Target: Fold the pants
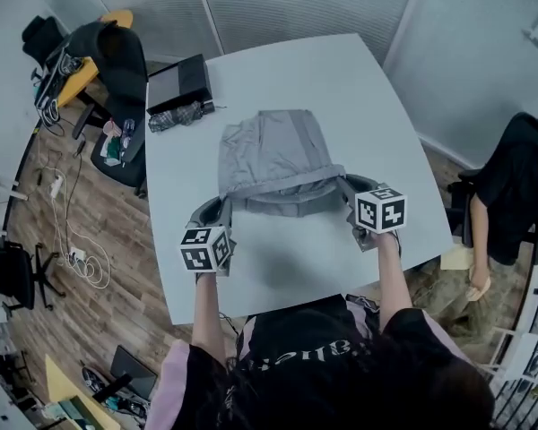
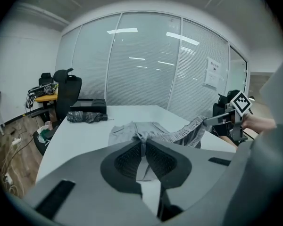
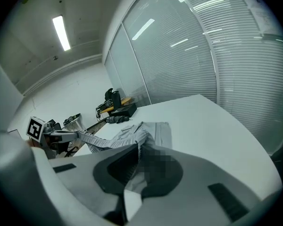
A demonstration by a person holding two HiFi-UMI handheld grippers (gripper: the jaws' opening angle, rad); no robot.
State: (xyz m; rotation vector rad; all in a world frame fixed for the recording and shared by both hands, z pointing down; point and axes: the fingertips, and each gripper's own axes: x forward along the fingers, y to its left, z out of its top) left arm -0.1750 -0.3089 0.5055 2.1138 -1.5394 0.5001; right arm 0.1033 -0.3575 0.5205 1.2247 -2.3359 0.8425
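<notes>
Both shut tight: the left gripper pinches one end of the grey pants' waistband, the right gripper the other, legs resting on the white table.

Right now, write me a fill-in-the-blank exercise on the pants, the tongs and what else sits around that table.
The left tongs and the right tongs are each shut on the ribbed ____ of the grey fabric pants.
A dark folded ____ lies on the white table beside a black box.
In the head view, a person in black clothing sits off the table's ____ edge.
Missing words: waistband; umbrella; right.
</notes>
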